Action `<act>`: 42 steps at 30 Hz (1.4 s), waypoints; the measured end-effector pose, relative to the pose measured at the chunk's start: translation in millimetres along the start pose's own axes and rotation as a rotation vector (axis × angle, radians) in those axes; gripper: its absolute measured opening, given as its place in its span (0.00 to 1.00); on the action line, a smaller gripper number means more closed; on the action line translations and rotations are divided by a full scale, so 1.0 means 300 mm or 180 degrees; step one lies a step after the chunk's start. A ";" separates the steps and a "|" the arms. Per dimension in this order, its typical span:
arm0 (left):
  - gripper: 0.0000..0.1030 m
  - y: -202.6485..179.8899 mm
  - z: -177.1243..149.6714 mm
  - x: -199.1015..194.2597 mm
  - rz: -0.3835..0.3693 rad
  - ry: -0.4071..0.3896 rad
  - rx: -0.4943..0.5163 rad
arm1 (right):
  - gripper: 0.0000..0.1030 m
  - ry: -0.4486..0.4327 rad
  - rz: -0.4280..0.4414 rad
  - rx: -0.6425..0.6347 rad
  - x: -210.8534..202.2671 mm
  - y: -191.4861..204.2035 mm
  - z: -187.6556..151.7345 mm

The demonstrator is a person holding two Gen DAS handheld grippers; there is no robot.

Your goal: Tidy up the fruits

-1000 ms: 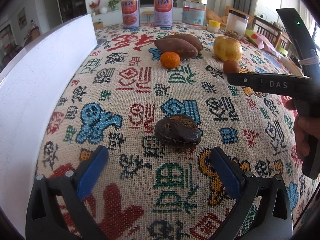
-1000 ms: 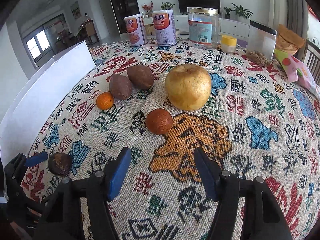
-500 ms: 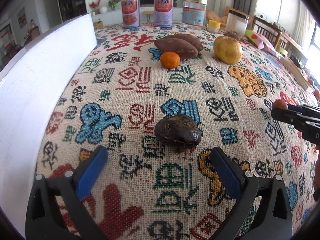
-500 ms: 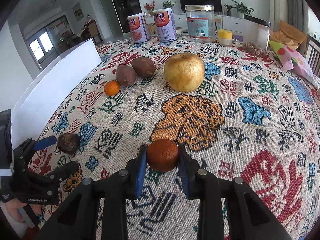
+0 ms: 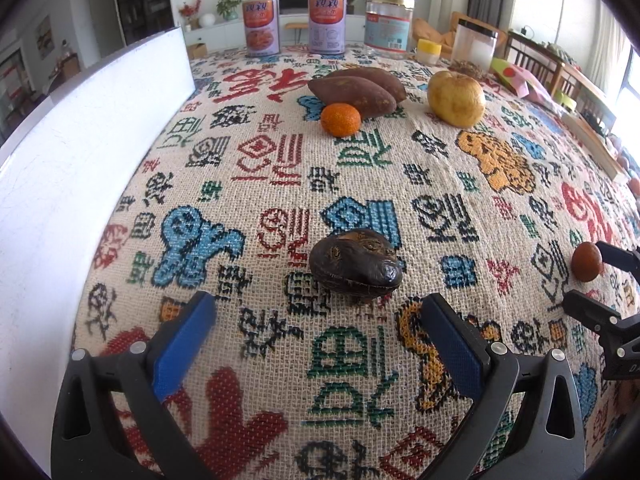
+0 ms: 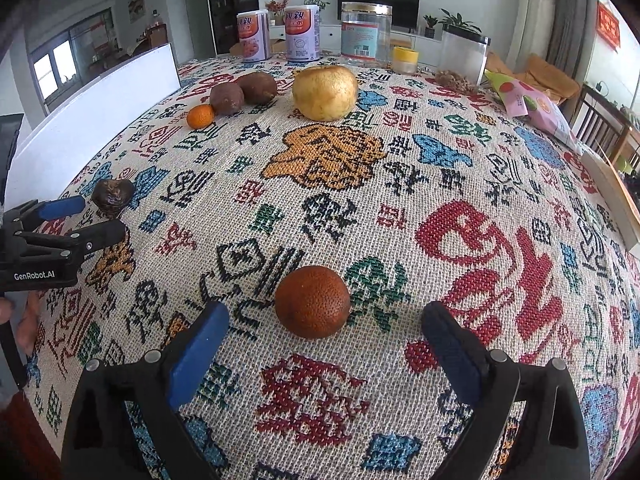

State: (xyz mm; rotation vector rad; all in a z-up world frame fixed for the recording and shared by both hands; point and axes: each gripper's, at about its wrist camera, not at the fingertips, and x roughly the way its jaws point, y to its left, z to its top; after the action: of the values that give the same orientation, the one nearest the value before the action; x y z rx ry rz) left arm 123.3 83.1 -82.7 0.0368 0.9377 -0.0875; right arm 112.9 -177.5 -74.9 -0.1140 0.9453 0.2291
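The left gripper (image 5: 316, 344) gapes over the patterned tablecloth (image 5: 280, 168), a dark wrinkled fruit (image 5: 354, 266) just beyond its fingers; far off sit sweet potatoes (image 5: 358, 90) and a tangerine (image 5: 340, 119).

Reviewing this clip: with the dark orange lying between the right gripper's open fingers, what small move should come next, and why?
Probably ease the left gripper forward and close on the dark shrivelled fruit. The right gripper is open, with the dark orange resting free on the tablecloth, so that fruit looks placed. The shrivelled fruit lies just beyond the left fingers, which are spread wide and lined up with it.
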 end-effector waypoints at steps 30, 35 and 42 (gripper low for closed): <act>0.99 0.026 -0.004 -0.032 -0.0631 -0.0048 0.0037 | 1.00 0.0028 0.0007 -0.0026 0.008 0.008 -0.001; 0.97 -0.002 0.016 -0.025 -0.0558 -0.0016 0.0083 | 1.00 -0.0050 0.0238 0.0070 -0.008 -0.018 -0.002; 0.42 -0.036 0.064 -0.001 -0.0302 -0.0104 0.0199 | 0.96 -0.0264 0.0750 0.0562 -0.078 -0.151 -0.064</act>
State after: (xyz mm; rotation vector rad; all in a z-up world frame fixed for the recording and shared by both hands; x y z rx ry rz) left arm 137.5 71.0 -71.1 0.0486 0.9039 -0.2045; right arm 95.6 -228.5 -67.3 0.1693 0.8919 0.3637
